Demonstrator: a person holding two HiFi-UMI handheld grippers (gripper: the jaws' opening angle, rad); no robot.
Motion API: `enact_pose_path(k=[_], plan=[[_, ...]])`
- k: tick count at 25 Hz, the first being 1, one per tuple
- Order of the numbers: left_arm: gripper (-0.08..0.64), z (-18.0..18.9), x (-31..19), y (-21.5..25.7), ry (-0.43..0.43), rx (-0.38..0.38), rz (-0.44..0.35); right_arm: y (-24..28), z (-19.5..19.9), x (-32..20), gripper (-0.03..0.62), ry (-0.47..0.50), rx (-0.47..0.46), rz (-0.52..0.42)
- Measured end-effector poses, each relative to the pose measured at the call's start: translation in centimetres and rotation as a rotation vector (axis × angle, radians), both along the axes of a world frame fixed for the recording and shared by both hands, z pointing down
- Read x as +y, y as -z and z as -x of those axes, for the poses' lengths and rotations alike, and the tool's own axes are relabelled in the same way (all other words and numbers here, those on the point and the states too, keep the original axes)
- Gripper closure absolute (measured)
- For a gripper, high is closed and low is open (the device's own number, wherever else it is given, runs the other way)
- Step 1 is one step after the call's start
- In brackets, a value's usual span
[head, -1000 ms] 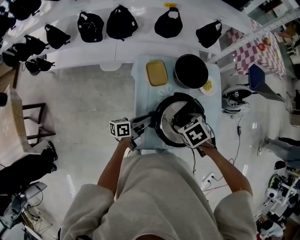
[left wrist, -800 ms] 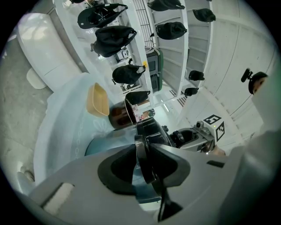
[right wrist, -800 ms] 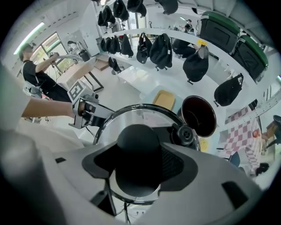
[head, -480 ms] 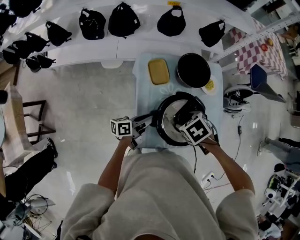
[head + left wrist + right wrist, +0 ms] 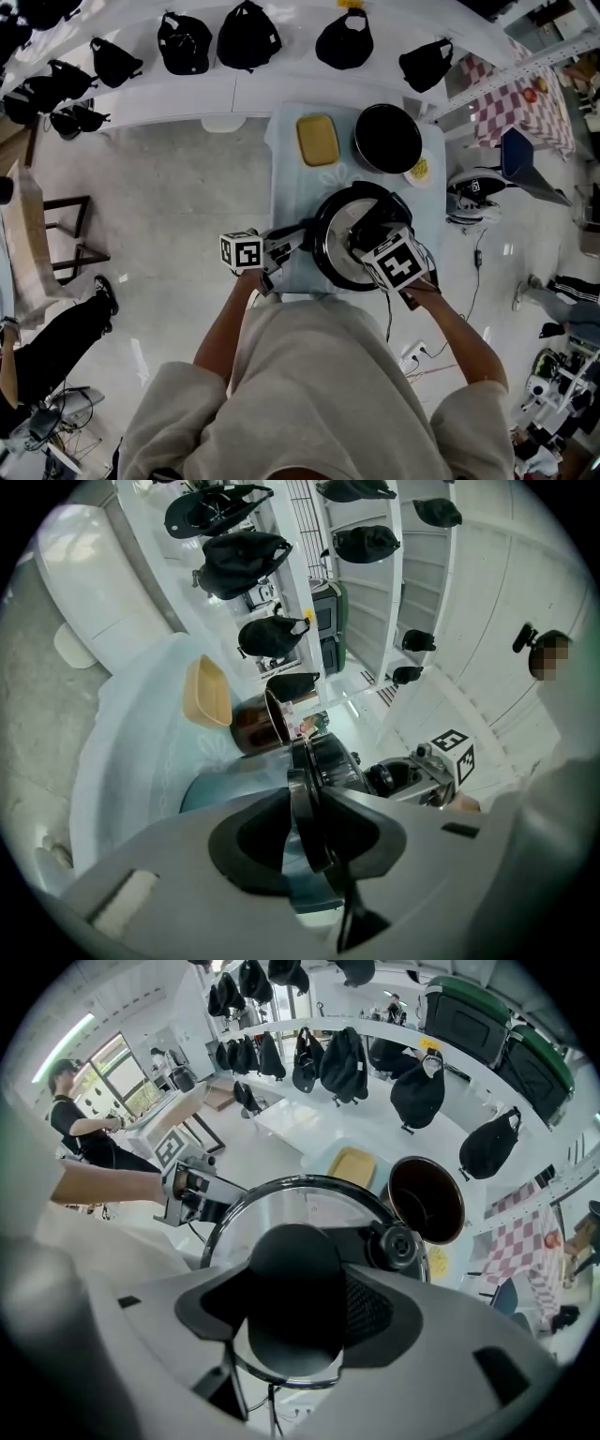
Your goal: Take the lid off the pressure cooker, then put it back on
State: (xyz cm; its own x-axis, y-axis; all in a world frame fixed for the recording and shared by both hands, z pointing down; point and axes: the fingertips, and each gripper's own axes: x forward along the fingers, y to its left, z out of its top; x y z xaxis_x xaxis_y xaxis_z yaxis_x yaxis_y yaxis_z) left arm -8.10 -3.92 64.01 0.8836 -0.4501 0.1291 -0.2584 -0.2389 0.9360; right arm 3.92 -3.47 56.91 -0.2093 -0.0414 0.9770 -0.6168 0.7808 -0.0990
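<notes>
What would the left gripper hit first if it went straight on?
Probably the pressure cooker itself; the left gripper is clamped on the cooker's side handle, which leads straight to its wall.

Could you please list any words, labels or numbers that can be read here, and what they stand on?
No readable text anywhere.
Pressure cooker lid: faint marks, too blurred to read.
Left marker cube, right marker cube: coded squares, no words.

Floor [image 5: 178, 197]: pale, glossy
Shelf [image 5: 187, 98]: white, curved, holding black bags [image 5: 248, 37]
Chair [image 5: 66, 234]: dark frame, left
Cloth [image 5: 511, 103]: checked, far right
</notes>
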Motion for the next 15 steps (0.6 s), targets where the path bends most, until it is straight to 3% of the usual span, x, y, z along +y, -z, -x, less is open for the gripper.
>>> enact_pose_path(k=[15], plan=[[0.462, 0.20, -0.19, 0.26, 0.010, -0.007, -0.010, 0.01, 0.34, 0.11, 0.321, 0.065, 0.025, 0.009]])
